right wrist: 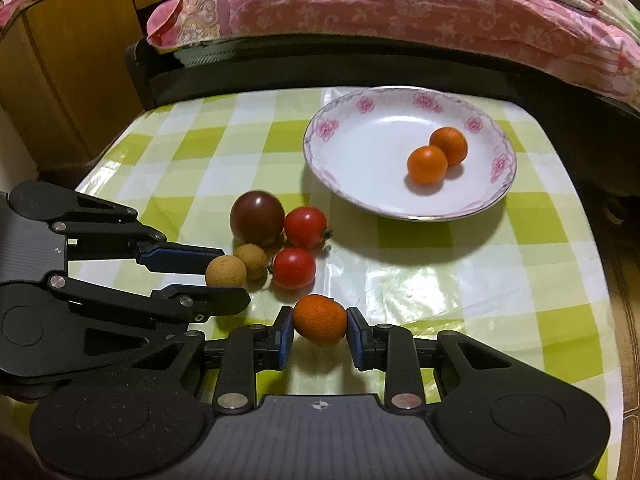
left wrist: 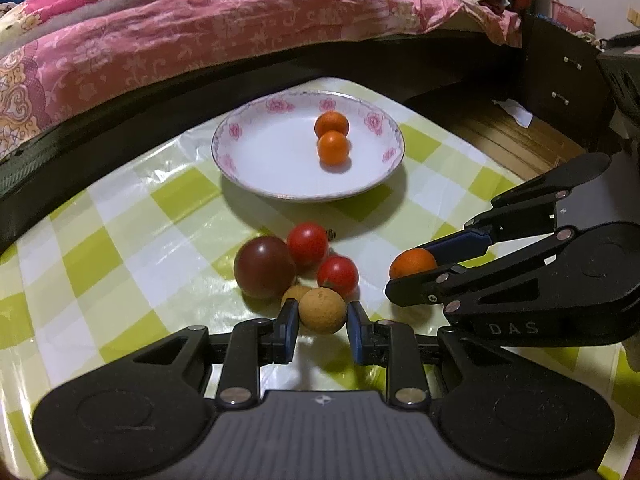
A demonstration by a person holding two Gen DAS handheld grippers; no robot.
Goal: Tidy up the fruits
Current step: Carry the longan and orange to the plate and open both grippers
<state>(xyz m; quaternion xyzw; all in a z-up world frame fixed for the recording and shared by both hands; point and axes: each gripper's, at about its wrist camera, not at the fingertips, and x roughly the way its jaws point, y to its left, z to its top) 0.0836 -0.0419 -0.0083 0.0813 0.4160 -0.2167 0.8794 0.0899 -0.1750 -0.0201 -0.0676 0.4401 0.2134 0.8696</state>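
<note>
Fruits cluster by the plate [right wrist: 408,212]: left gripper [left wrist: 322,322] pinches a longan [left wrist: 322,310], right gripper [right wrist: 319,330] an orange [right wrist: 320,320]; "DAS" marks one gripper.

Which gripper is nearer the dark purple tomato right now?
Left. The left gripper, shut on a longan, sits just beside the dark purple tomato; the right gripper is farther off.
</note>
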